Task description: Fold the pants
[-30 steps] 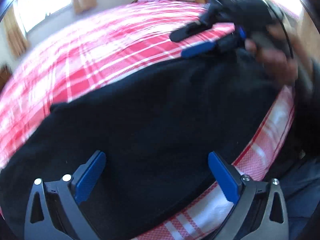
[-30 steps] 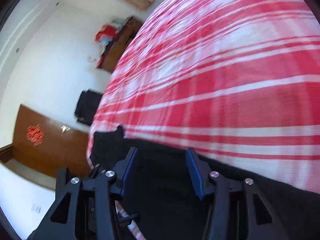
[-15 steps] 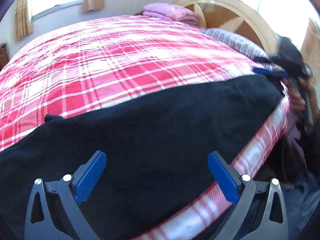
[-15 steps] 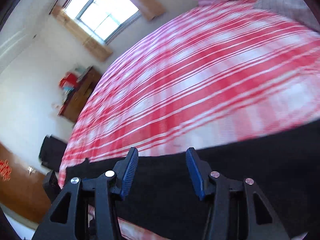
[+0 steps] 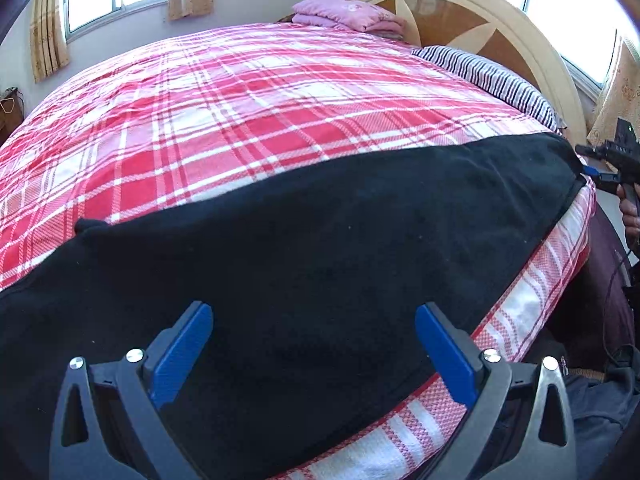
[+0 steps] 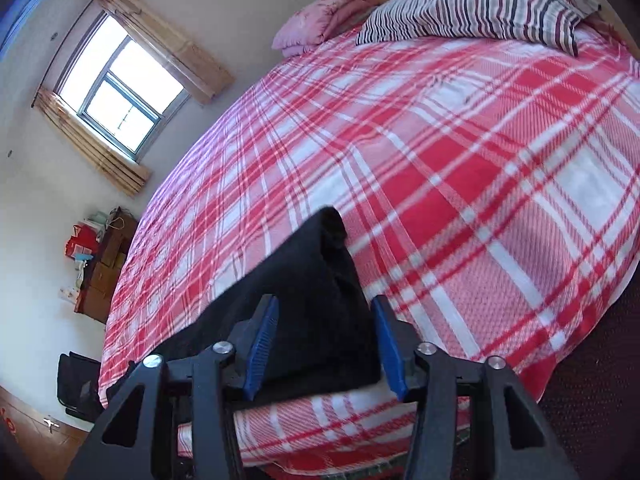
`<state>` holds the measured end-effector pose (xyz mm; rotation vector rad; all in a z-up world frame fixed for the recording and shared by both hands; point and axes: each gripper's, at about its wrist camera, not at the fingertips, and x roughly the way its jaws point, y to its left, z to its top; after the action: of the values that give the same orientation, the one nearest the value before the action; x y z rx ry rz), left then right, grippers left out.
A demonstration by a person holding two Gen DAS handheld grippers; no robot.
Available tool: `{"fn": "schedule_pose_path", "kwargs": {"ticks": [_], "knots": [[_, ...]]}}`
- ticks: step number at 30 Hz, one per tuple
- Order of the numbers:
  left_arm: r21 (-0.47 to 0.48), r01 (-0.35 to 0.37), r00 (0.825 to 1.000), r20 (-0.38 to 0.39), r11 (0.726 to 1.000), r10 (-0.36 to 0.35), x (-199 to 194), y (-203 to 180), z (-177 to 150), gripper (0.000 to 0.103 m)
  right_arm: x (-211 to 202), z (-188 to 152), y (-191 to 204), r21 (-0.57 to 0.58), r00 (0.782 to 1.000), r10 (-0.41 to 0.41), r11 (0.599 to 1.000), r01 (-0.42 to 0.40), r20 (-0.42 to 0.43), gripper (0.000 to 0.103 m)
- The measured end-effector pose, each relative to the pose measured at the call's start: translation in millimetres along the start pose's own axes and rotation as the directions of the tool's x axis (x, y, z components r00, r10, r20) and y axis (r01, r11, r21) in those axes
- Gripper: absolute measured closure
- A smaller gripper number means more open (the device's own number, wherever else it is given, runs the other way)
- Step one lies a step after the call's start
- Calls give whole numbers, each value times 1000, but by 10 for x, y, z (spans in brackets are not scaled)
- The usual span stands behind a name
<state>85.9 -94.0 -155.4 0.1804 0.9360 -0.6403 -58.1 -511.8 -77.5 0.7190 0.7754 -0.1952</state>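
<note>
The pants (image 5: 320, 240) are spread flat along the near edge of the bed (image 5: 240, 120), ready for folding. The left tongs (image 5: 314, 354) are held wide open above the cloth. The right tongs (image 6: 326, 344) are parted around one end, gripping nothing.

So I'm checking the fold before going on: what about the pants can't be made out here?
- Left wrist: the pants run off the left edge, so that end is cut off.
- Both views: the black cloth shows no seams or layers.
- Left wrist: the right gripper is tiny at the edge; its grip is unclear.
</note>
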Motion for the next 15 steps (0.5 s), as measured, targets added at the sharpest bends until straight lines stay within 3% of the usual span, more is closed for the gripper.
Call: {"fn": "schedule_pose_path", "kwargs": {"ticks": [2, 9, 11, 15], "knots": [[19, -15, 1000, -1, 1000, 15, 12, -16, -10, 0, -44, 10, -7, -28, 1000, 1, 1000, -1, 4, 97], [83, -53, 999, -5, 995, 54, 33, -79, -48, 0, -404, -65, 215, -121, 996, -18, 992, 29, 87, 98], [81, -49, 999, -3, 996, 49, 33, -66, -49, 0, -374, -75, 161, -123, 995, -50, 991, 60, 82, 98], [97, -48, 999, -5, 994, 49, 32, -60, -60, 0, -121, -62, -82, -62, 998, -69, 996, 69, -7, 98]]}}
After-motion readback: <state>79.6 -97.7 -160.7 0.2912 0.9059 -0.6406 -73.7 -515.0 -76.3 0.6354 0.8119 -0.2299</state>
